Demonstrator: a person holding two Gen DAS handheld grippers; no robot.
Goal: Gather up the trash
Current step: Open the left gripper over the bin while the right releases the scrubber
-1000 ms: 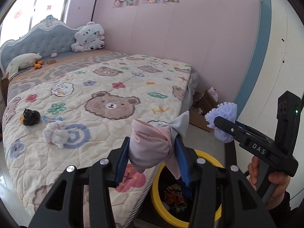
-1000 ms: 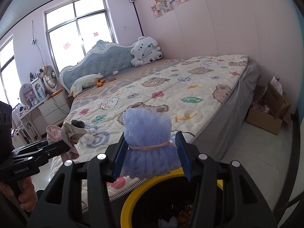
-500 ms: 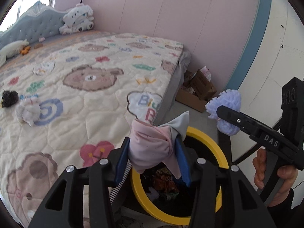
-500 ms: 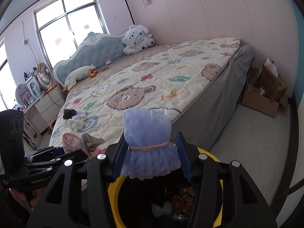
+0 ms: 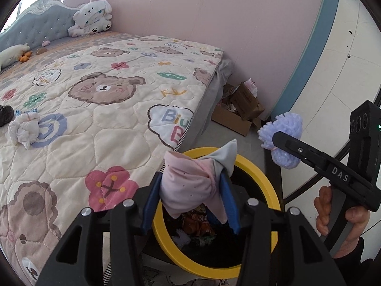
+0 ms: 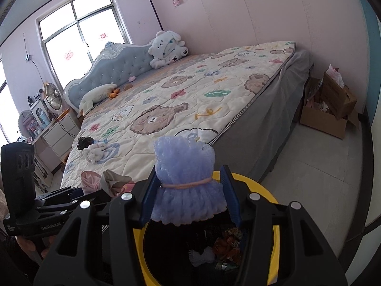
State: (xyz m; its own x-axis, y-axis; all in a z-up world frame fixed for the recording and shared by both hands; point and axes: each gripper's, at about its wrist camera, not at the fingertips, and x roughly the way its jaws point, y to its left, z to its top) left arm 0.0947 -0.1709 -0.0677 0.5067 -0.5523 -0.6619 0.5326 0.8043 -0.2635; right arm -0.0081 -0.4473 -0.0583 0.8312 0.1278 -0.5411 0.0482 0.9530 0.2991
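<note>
Both grippers have come down from above the bed edge and now hang over the mouth of the yellow-rimmed bin (image 5: 262, 174), which stands on the floor just beside the foot corner of the bed (image 5: 100, 109). Judgement: the carry is finished and the release of both loads is the step in hand.

The left gripper (image 5: 190, 190) pinches a pink and grey cloth bundle (image 5: 190, 183); its jaws are beginning to open, yet the cloth sits between the pads and has not dropped. The right gripper (image 6: 188, 195) pinches a lilac fluffy bundle (image 6: 185, 186) tied with a band, directly above the bin opening; no slack shows at the pads.

Count relative to the bin:
- In the bin: mixed scraps, number not readable.
- Above the bin, held: two items, one per gripper.
- On the bed, well apart from the bin: one crumpled white wad (image 5: 25, 131) and one dark lump (image 6: 84, 141) touching it, so two pieces appear uncollected.

One bin and two grippers are in view.
</note>
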